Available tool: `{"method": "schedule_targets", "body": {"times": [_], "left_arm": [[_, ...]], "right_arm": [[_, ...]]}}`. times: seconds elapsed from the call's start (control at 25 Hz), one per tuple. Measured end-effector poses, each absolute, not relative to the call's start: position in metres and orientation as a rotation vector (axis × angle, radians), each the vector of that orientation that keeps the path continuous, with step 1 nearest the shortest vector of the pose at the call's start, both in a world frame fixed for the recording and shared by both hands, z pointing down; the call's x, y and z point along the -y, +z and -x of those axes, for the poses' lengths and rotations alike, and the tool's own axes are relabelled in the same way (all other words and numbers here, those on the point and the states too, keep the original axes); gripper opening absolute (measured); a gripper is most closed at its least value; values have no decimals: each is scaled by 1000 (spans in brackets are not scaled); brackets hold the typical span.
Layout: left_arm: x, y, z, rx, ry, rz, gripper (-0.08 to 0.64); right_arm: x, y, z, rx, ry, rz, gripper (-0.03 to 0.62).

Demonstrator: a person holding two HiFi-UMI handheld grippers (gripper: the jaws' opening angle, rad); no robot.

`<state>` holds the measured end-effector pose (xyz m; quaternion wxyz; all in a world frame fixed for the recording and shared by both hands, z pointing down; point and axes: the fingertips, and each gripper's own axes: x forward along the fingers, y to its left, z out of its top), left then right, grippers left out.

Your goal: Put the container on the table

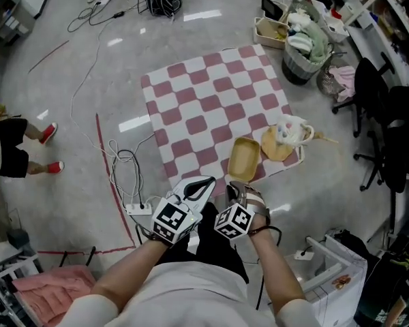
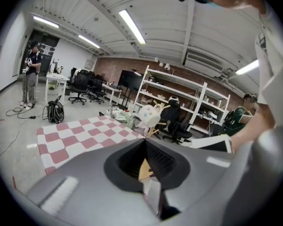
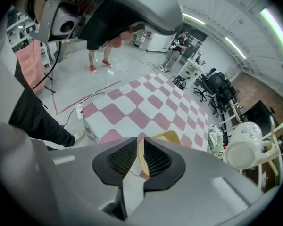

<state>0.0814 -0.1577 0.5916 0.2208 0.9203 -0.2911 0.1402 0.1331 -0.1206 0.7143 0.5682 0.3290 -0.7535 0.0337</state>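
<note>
Left gripper [image 2: 144,142], lower centre: ribbed jaws meet at their tips, with a tan sliver [image 2: 145,169] showing in the wedge-shaped gap behind them. Pink-and-white checkered table [image 2: 80,135] at centre left. White dotted mug [image 2: 150,114] just above the jaws. Coiled black cable [image 2: 55,112] on the floor at left. Person standing [image 2: 30,74] at far left. Office chairs [image 2: 87,86] and white shelving [image 2: 179,95] behind.

A checkered table [image 1: 204,107] carries a yellow container [image 1: 244,159] beside a round mat [image 1: 271,149].
</note>
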Motion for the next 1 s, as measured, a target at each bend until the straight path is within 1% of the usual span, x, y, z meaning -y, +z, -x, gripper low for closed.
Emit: {"method": "schedule_targets", "body": {"times": [0.04, 0.08, 0.2, 0.4, 0.76, 1.0], "left_arm": [[155, 586, -80, 800, 381, -2554, 5], [153, 581, -78, 795, 375, -2562, 5], [145, 564, -70, 789, 362, -2582, 5], [134, 536, -54, 804, 325, -2609, 5], [124, 472, -29, 845, 226, -2673, 5], [119, 441, -18, 872, 172, -2711, 5]], "right_arm": [[121, 704, -131, 1775, 76, -800, 42], [121, 694, -128, 1781, 72, -826, 35], [119, 661, -116, 1802, 56, -891, 34], [116, 605, -94, 1843, 19, -991, 11], [112, 507, -59, 1945, -31, -1164, 11], [112, 464, -43, 2019, -21, -1264, 11]]}}
